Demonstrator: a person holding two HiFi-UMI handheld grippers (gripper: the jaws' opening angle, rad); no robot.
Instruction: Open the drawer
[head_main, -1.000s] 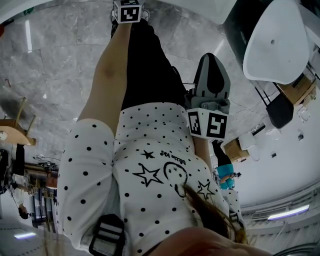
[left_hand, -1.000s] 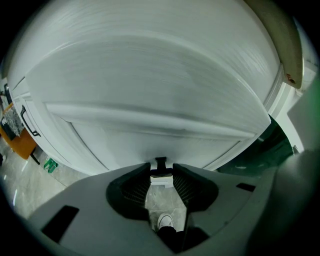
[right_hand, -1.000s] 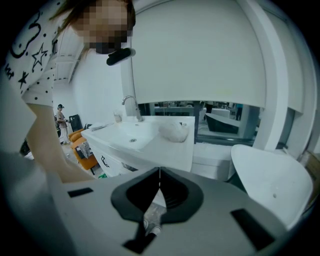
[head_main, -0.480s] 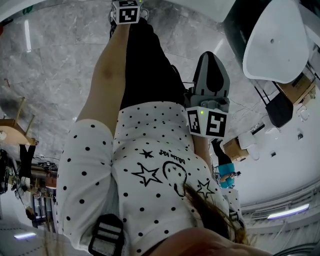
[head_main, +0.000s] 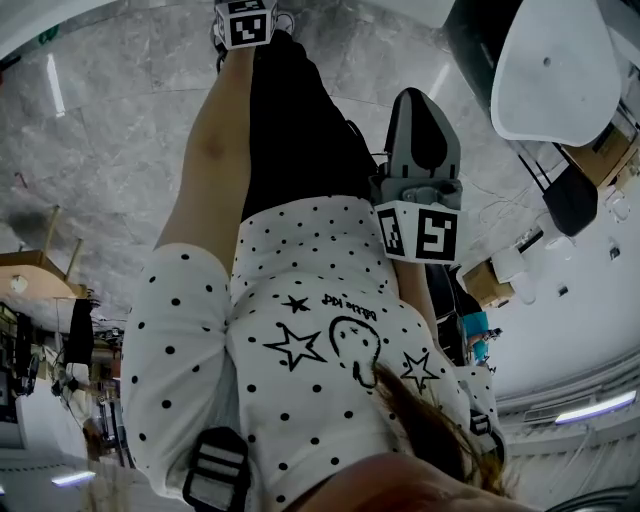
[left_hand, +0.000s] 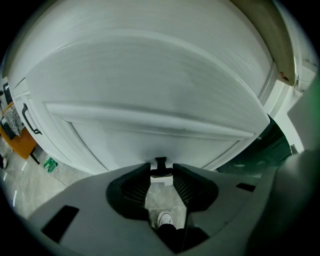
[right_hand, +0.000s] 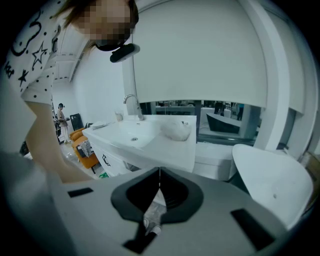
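Note:
In the right gripper view a white vanity cabinet (right_hand: 112, 159) with black drawer handles (right_hand: 106, 160) stands under a sink (right_hand: 134, 137), well ahead and left of my right gripper (right_hand: 159, 172). That gripper's jaws meet at the tips with nothing held. In the left gripper view my left gripper (left_hand: 161, 167) has a narrow gap between its pads and is empty. It faces a broad white panel (left_hand: 150, 90), and a cabinet front with a black handle (left_hand: 30, 120) sits at the far left. In the head view the right gripper (head_main: 422, 95) hangs beside the person's leg, and only the left marker cube (head_main: 245, 22) shows.
A grey marble floor (head_main: 110, 120) lies below. A white tub-like basin (right_hand: 272, 187) is at the right, with an orange chair (right_hand: 82, 150) beside the vanity. The person's dotted shirt (head_main: 300, 330) and black trousers (head_main: 295, 130) fill the middle of the head view.
The head view has shifted slightly. Both grippers stay at the person's sides, with nothing taken hold of.

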